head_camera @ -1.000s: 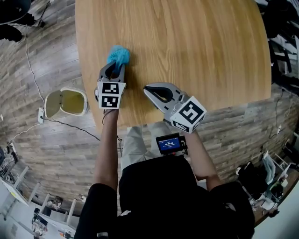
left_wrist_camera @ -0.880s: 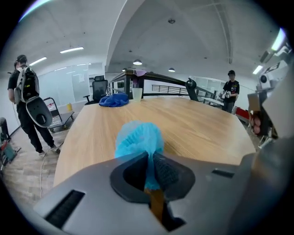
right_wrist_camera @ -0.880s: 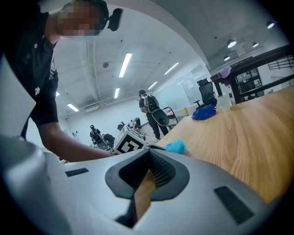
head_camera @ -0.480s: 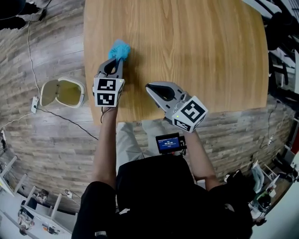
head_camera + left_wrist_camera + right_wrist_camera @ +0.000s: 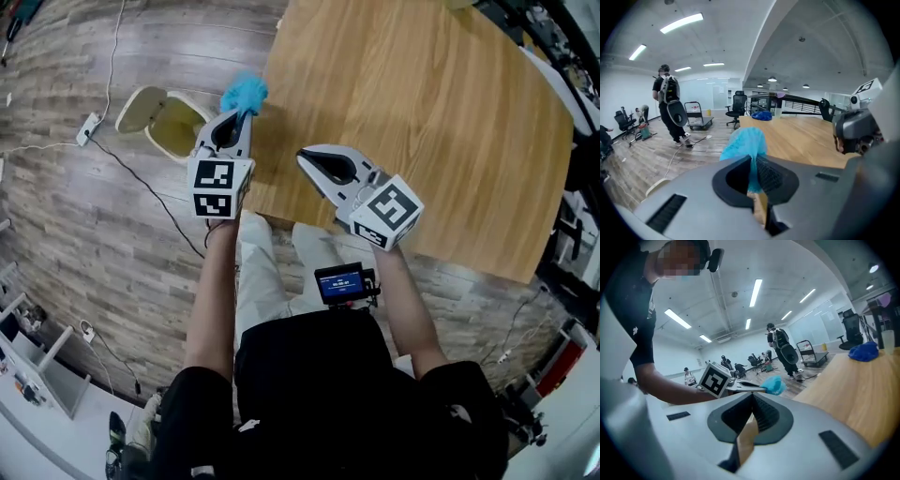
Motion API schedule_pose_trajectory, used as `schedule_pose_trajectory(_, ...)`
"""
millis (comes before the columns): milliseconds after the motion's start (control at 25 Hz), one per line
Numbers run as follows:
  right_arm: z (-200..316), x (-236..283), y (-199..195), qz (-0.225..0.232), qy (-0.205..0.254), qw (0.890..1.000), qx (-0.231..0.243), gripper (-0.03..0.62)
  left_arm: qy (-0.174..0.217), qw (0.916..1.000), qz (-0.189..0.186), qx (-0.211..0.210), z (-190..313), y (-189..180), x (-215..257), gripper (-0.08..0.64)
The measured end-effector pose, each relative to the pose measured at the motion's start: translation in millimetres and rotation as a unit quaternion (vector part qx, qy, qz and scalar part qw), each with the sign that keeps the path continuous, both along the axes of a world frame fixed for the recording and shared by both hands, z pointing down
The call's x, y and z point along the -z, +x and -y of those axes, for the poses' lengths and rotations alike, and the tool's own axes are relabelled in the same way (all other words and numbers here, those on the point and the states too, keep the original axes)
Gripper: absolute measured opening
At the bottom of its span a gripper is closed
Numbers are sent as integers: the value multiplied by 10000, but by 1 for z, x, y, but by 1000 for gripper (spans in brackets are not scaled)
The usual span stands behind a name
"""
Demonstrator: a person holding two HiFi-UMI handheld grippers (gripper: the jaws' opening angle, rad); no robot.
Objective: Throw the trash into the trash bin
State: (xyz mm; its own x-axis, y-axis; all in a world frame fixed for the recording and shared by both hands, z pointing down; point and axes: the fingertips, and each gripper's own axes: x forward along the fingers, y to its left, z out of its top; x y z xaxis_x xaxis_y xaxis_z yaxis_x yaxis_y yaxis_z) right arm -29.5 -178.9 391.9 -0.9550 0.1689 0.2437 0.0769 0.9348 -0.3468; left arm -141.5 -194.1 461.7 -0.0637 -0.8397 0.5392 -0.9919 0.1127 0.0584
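The left gripper (image 5: 242, 116) is clenched on the blue trash (image 5: 244, 93), a fluffy wad sticking out past its tips in the upper left-centre of the head view, between the bin (image 5: 169, 97) and the left edge of the table (image 5: 422, 112). The bin stands on the floor at upper left (lid flipped open). The right gripper (image 5: 309, 159) sits at centre over the table's near edge, jaws pressed together on nothing

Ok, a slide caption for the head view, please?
Left gripper shut on blue trash past the table edge, near the open bin; right gripper shut.
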Motion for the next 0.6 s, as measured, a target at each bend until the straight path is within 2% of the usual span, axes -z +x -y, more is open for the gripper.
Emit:
schedule_pose_trajectory(240, -62, 8, -85, 51, 108, 9973, 726, -3, 119, 9960, 9, 884, -89, -85, 14, 11)
schedule_pose_trajectory(360, -93, -1, -127, 23, 137, 9943, 1055, -3, 97, 9926, -96, 1203, -128, -123, 3, 12)
schedule_pose_trajectory(480, -130, -23, -176, -107, 36, 9910, 1337, -3, -42, 9896, -249, 1418, -169, -162, -24, 11)
schedule_pose_trajectory(600, -151, -38, -215, -140, -50, 9897, 1425, -3, -174, 9884, -344, 1472, -196, -191, -45, 11)
